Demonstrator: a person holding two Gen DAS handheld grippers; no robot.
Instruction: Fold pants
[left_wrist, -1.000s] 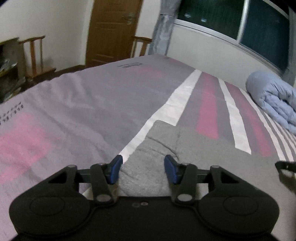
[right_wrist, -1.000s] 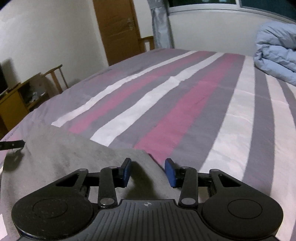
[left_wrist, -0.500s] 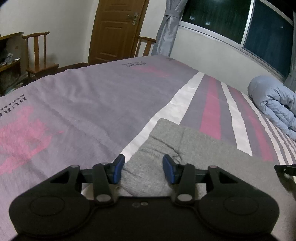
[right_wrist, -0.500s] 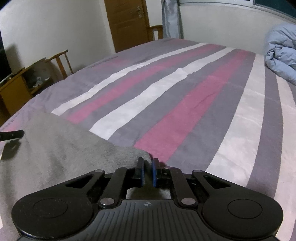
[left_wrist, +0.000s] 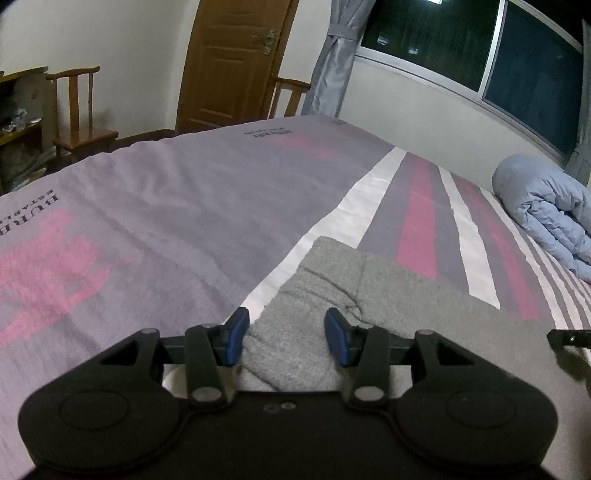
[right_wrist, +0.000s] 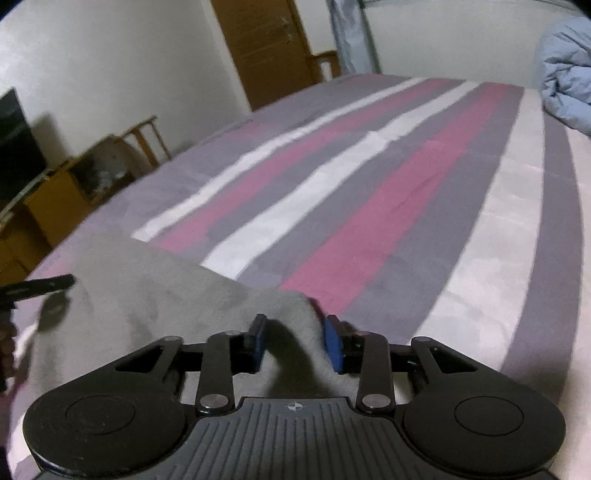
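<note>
The grey pants (left_wrist: 369, 295) lie on the striped bed (left_wrist: 184, 206). The left gripper (left_wrist: 283, 339) stands wide, a bunched fold between its pads, cloth spreading toward 2 o'clock. The right gripper (right_wrist: 293, 343) gapes around a raised ridge, cloth stretching toward 10 o'clock.

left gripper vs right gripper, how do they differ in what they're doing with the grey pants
The left gripper straddles a thick bunched edge of the grey pants over a white stripe; the right gripper straddles a thin raised corner beside a pink stripe. The left view is sharp, the right blurred. Both are open, gripping nothing.
</note>
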